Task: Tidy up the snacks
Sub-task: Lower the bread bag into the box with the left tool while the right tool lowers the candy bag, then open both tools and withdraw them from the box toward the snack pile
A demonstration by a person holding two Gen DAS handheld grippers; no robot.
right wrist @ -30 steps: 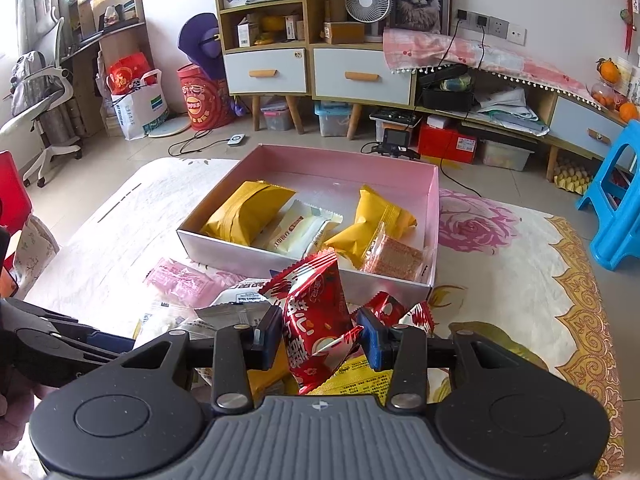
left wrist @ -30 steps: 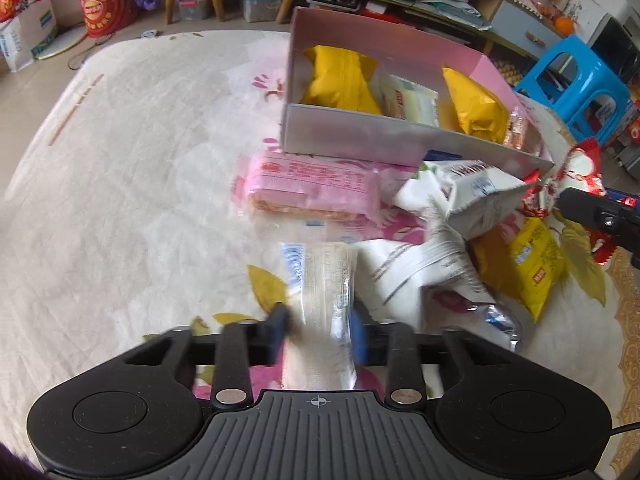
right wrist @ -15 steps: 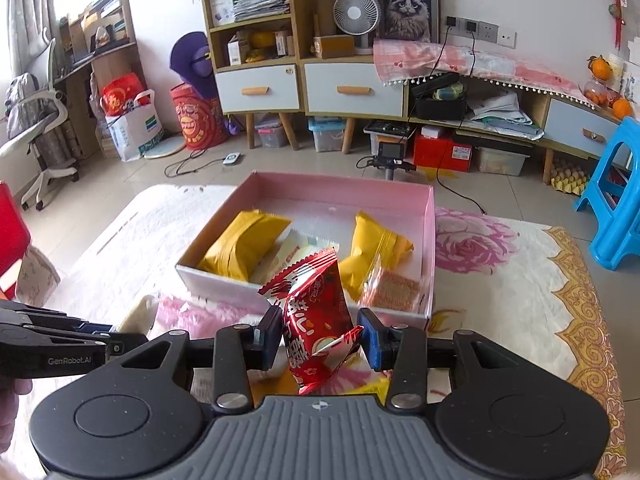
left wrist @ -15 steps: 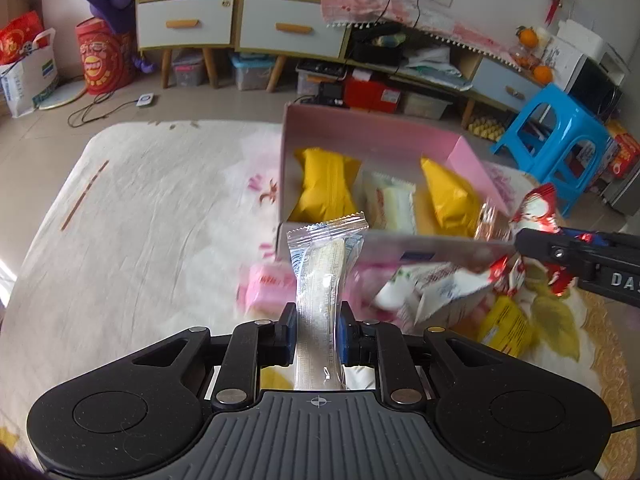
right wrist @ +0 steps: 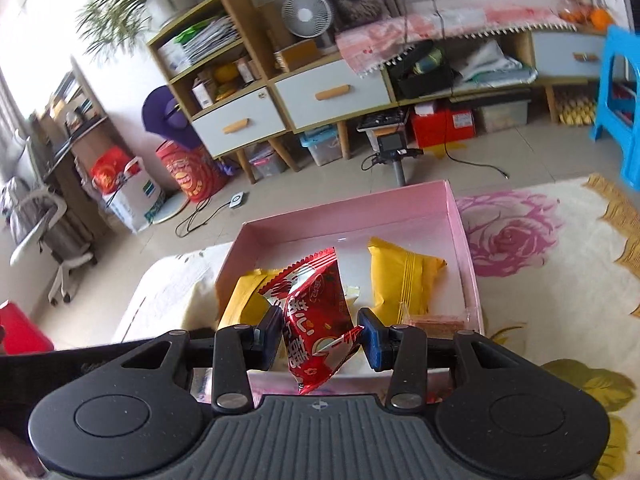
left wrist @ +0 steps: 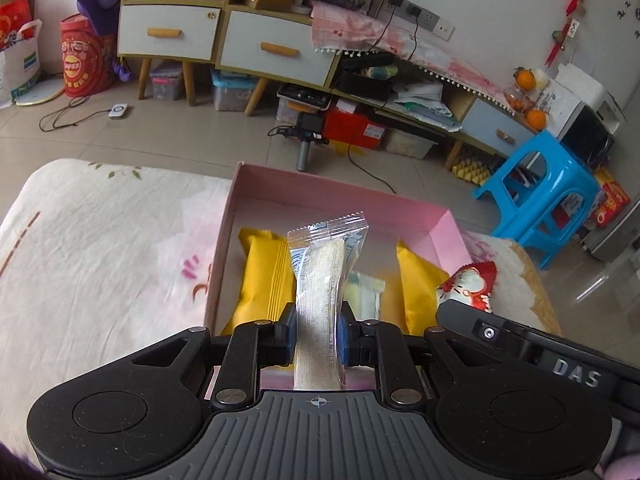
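A pink open box [left wrist: 340, 200] [right wrist: 460, 216] lies on the flowered cloth. Inside it are yellow packets [left wrist: 262, 276] [right wrist: 400, 276], a pale wrapped bar [left wrist: 366, 294] and a clear packet of brown wafer [right wrist: 436, 324]. My left gripper [left wrist: 316, 334] is shut on a clear-wrapped pale bar [left wrist: 322, 280], held upright above the box's near wall. My right gripper [right wrist: 320, 338] is shut on a red snack packet [right wrist: 314, 312], held over the box's near side. The right gripper and its red packet [left wrist: 468, 284] also show at the right of the left wrist view.
The flowered cloth [left wrist: 100, 248] [right wrist: 560, 264] spreads around the box. Beyond it are tiled floor, a low cabinet with drawers [left wrist: 224, 44], a blue stool [left wrist: 540, 204], a camera tripod [right wrist: 394, 152] and cables. An office chair [right wrist: 44, 224] stands far left.
Both grippers have lifted their packets off the snack pile and moved forward to the box. The loose pile has dropped out of both views.
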